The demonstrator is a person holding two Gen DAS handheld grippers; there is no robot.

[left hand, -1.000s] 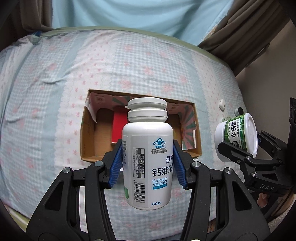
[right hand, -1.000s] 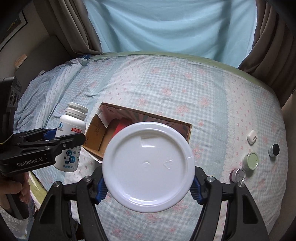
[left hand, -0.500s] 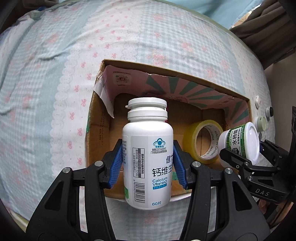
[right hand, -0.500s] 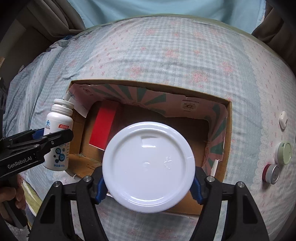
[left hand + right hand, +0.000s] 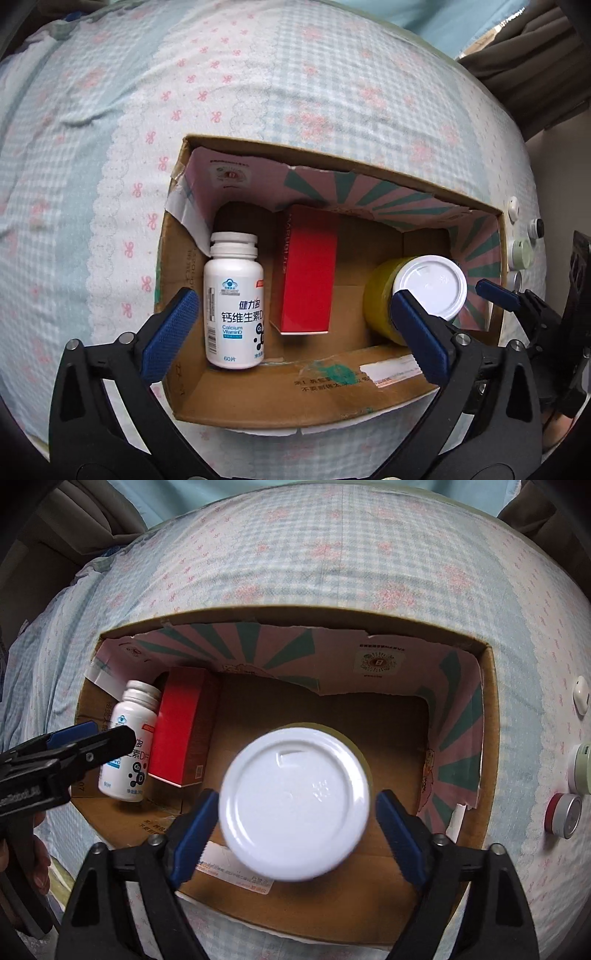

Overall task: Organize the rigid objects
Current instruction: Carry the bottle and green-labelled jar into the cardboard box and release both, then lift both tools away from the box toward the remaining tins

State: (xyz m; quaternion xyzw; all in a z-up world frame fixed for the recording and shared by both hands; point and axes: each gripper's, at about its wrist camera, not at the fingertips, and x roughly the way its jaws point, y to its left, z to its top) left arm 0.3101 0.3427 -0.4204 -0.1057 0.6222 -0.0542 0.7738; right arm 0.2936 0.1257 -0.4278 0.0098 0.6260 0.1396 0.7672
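Inside the open cardboard box [image 5: 258, 398] on the bed, the white plastic vitamin bottle [image 5: 233, 306] lies freed between the opening jaws of the left gripper [image 5: 295, 332], cap toward twelve o'clock. The white-lidded jar [image 5: 293, 805] sits untouched between the right gripper [image 5: 295, 827]'s opening jaws, nearer that hand.

A cardboard box [image 5: 288, 398] sits on the bed [image 5: 258, 92]. Inside it, a pill bottle [image 5: 234, 306] lies by the box's left wall, a flat carton [image 5: 308, 273] lies just beside it toward the middle, and a jar with a lid [image 5: 430, 286] sits over a roll of tape [image 5: 376, 299] near the box's right wall. Outside the box, past its right wall, a few small tins [image 5: 565, 812] lie on the bed.
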